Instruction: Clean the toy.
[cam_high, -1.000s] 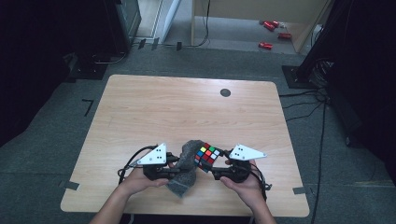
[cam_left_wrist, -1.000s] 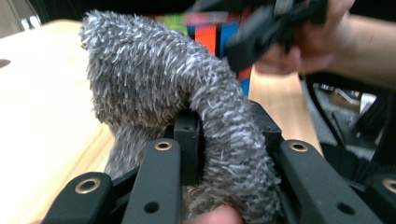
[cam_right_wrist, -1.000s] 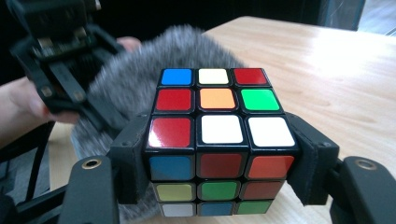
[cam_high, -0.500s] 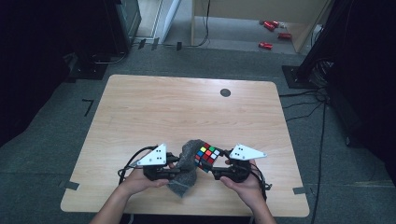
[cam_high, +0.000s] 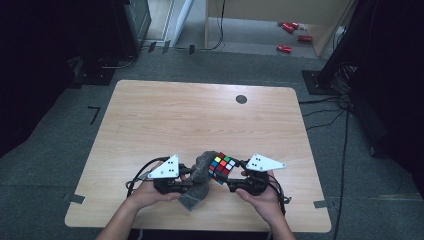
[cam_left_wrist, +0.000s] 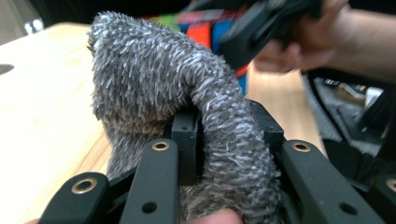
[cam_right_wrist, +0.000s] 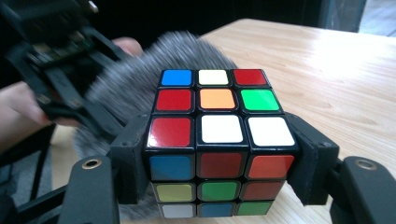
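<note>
Two hand-held grippers clamp grey cloth (cam_left_wrist: 196, 107) against cube (cam_right_wrist: 217, 140).

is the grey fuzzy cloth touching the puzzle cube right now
Touching. In the left gripper view the grey cloth lies right against the puzzle cube with no gap; the high view shows the cloth pressed on the cube's left side.

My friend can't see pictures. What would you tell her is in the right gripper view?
A scrambled puzzle cube is clamped between the right gripper's two black jaws, just above a light wooden table. Its top face shows blue, white, red, orange and green stickers. Behind it, a fuzzy grey cloth is held against the cube by the left gripper.
</note>
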